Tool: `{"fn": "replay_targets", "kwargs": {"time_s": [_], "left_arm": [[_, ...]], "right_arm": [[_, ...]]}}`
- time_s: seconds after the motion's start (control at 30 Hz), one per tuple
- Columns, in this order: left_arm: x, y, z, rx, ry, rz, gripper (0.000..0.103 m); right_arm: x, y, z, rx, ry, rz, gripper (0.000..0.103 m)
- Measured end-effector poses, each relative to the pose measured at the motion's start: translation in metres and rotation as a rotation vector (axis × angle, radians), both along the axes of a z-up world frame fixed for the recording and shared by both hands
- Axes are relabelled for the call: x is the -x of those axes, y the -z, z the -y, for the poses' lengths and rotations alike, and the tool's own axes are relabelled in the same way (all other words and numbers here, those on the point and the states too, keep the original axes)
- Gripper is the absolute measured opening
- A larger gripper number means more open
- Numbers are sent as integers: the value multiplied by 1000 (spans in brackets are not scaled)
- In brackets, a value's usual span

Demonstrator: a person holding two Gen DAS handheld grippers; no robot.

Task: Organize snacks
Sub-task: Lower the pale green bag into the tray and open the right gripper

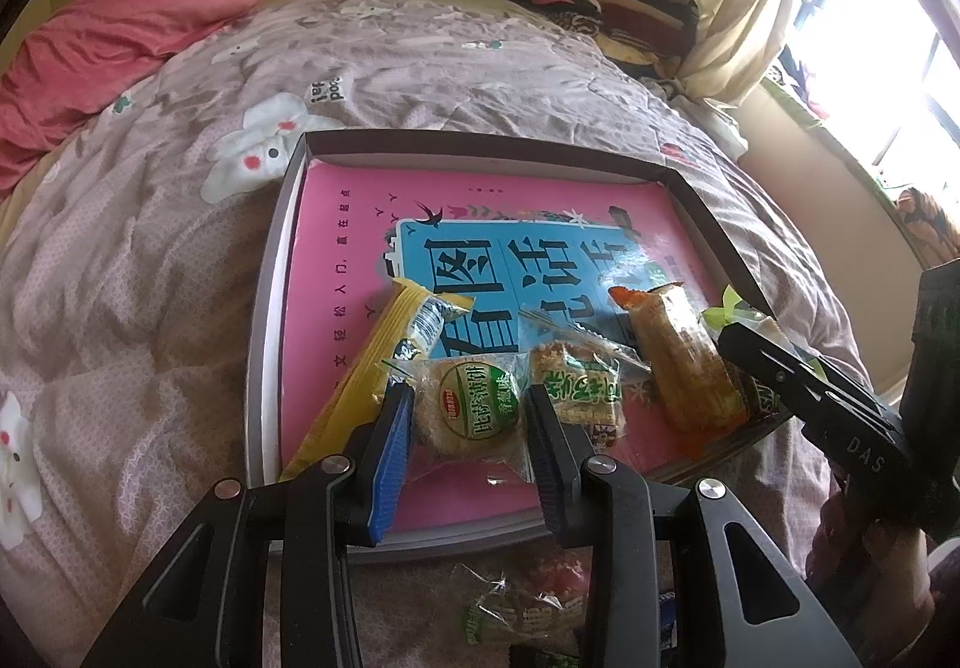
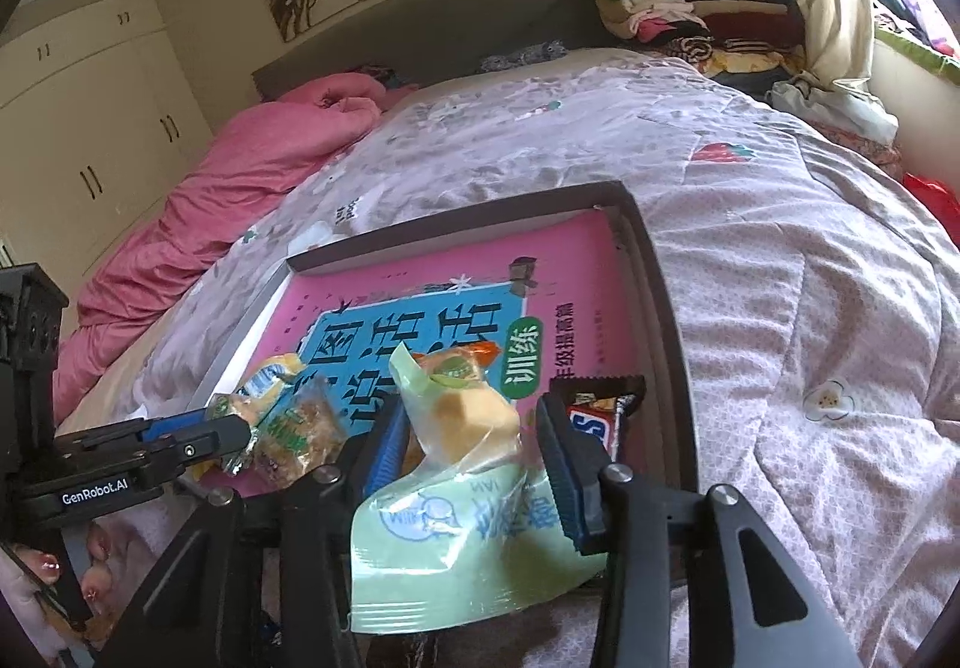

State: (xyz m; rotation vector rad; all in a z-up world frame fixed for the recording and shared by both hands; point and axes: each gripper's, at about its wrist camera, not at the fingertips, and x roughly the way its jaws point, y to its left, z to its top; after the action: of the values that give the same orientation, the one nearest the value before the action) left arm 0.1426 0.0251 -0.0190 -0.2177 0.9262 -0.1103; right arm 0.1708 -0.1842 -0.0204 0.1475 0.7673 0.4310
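light green pouch [image 2: 474, 536] loose between right gripper [image 2: 474, 428] pads, left gripper [image 1: 471, 416] clamping round cracker [image 1: 474, 410], tray [image 1: 270, 308]

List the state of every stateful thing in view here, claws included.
left claw: shut on round biscuit packet, over the tray.
right claw: open, green cake packet loose inside it.
round biscuit packet: sealed, gripped.
green cake packet: sealed, not gripped.
tray: lidless, pink book flat inside.
chocolate bar: wrapped, lying in tray.
wardrobe doors: shut.
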Motion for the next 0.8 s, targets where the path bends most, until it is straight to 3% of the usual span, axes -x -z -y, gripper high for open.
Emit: {"fn": "replay_targets", "kwargs": {"time_s": [0.8], "left_arm": [[0, -2, -5, 0, -10, -2, 40]], "right_arm": [[19, -11, -2, 21, -23, 33, 50]]}}
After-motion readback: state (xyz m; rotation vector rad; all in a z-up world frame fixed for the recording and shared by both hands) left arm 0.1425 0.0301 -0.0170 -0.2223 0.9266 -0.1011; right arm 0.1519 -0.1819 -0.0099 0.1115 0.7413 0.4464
